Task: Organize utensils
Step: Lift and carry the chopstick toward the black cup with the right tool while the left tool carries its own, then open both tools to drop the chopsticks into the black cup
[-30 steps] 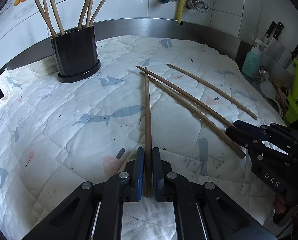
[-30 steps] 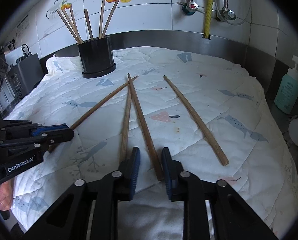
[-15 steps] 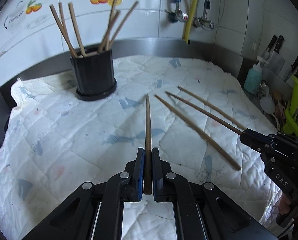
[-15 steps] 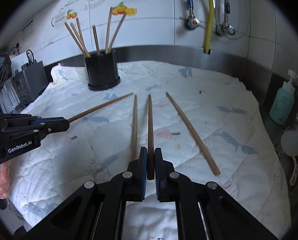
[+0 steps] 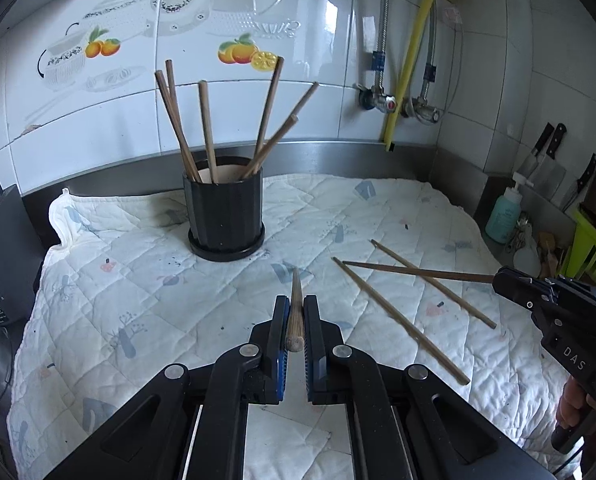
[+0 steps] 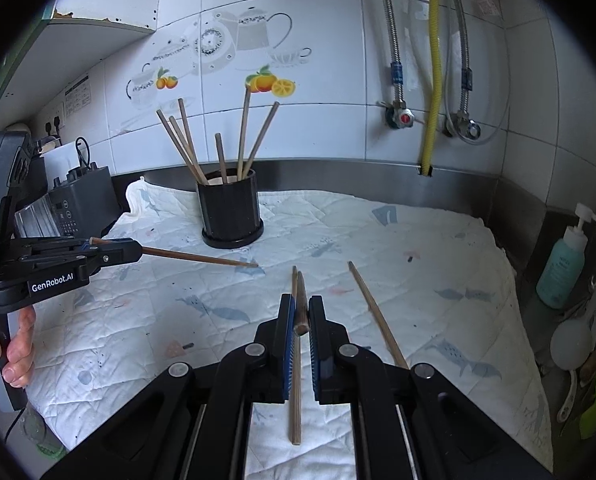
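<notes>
**Both chopsticks up off the quilt and heading for the holder**

And there's the lift! A second ago the left claw (image 5: 296, 334) had its chopstick (image 5: 296, 304) pinned flat on the white quilted cloth (image 5: 138, 300); now that stick is clear of the fabric, tip pointing out toward the black holder (image 5: 225, 216), jaws pressed tight on its butt end. You can see it from the other side too, jutting out level above the cloth.

The right claw (image 6: 300, 344) has changed even more. A second back its jaws stood apart around a stick on the surface; half a second ago they closed, and now they grip a chopstick (image 6: 301, 300) with the tip raised forward. The left view confirms it: the stick (image 5: 418, 272) hangs in the air, crossing above the two left lying.

Those two loose chopsticks (image 5: 398, 320) rest on the cloth over on the right-hand side, untouched. One of them shows directly under the right claw, easy to mistake for the held one, the other just beside it to the right.

The holder stands upright near the back wall with a handful of chopsticks (image 5: 202, 132) already leaning in it. So by my reckoning: two in hand, two to fetch. Next comes tipping each stick upright over the holder's mouth, and the sticks fanned out inside could get in the way.
</notes>
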